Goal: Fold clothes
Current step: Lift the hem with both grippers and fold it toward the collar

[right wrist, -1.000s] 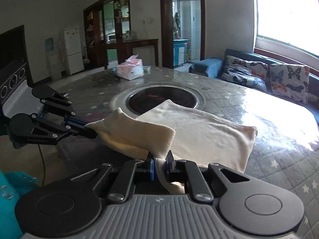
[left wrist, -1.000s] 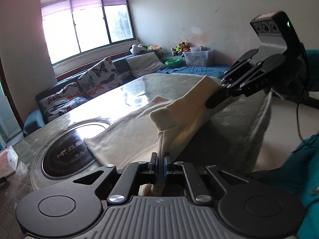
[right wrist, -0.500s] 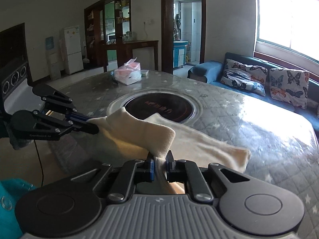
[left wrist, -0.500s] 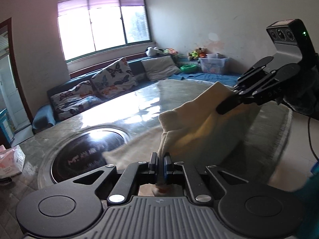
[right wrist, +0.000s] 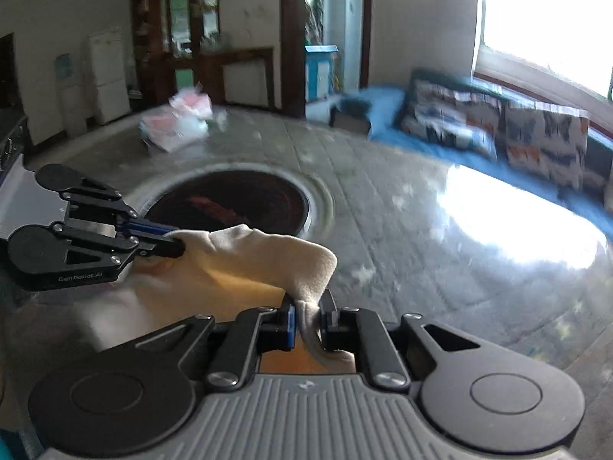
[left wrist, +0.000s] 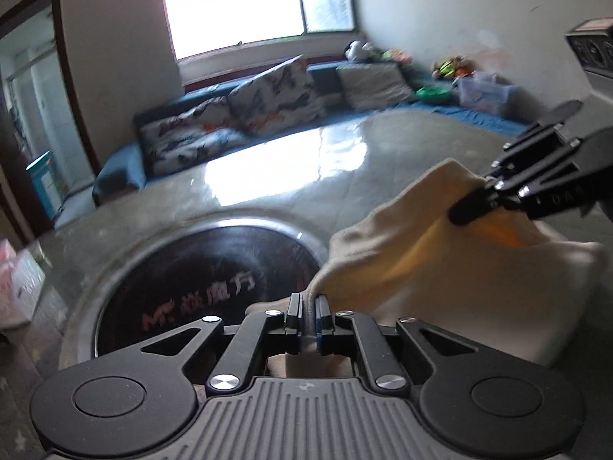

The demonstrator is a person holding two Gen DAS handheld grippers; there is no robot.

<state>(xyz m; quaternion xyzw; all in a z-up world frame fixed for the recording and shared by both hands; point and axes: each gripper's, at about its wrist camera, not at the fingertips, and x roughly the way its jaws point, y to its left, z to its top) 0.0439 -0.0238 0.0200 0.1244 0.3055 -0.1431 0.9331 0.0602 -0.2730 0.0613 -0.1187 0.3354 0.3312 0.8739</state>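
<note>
Both tongs, left gripper and right gripper, easing open yet pinching cream cloth corners; we lay them level toward twelve o'clock.

Print on my left gripper, side plate: "GenRobot.AI", small pale letters. Black round cooktop sunk in the table: reddish "Mr." followed by Chinese characters, blurred, can't make them out. Letters on my right gripper: too smeared to read.

A bright window lights a blue sofa with butterfly-print cushions.
</note>
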